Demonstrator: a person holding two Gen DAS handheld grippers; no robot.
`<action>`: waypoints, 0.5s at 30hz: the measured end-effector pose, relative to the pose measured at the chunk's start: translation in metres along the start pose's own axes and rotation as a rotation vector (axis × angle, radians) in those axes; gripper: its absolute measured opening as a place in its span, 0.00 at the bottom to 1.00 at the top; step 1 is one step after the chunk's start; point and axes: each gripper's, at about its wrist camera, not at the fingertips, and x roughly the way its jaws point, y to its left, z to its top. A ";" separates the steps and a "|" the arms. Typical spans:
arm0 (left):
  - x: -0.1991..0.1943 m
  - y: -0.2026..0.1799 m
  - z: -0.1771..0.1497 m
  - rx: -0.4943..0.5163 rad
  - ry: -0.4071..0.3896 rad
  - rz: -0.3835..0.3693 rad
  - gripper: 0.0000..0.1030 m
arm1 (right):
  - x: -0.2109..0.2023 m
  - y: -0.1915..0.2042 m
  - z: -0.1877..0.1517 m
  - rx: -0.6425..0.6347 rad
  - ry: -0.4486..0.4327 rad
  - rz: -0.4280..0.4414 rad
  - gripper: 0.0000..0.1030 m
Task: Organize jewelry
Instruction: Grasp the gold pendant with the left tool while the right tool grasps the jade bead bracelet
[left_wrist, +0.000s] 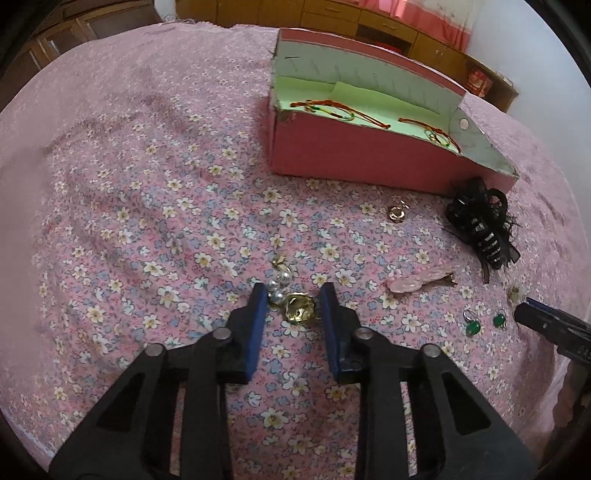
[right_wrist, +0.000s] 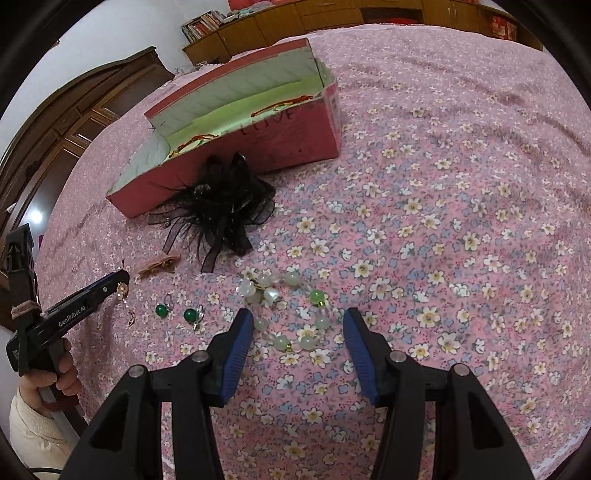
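Both cams wrist-mounted fisheye, looking fwd and steeply down along own jaws, close over bed w/ floral sheet (left_wrist: 166, 206). L cam sits left of R cam. Shared: pink box (left_wrist: 354, 155) at far side, black hair clip (right_wrist: 221, 206), green earrings (left_wrist: 484, 323). R view also catches left gripper (right_wrist: 122, 284) at its left edge.

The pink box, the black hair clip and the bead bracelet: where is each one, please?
pink box (left_wrist: 351, 155): left wrist view, on its front wall.
black hair clip (right_wrist: 221, 206): right wrist view, on its feathery middle.
bead bracelet (right_wrist: 317, 296): right wrist view, on a green bead.
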 end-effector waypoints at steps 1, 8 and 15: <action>0.000 0.000 0.000 0.005 0.004 -0.002 0.17 | 0.001 -0.001 -0.001 0.002 -0.003 0.002 0.54; -0.002 -0.002 0.003 0.002 0.002 -0.018 0.07 | 0.001 -0.002 -0.003 0.025 -0.028 0.021 0.53; -0.028 0.000 0.004 -0.003 -0.044 -0.036 0.07 | 0.001 -0.004 -0.003 0.040 -0.041 0.025 0.48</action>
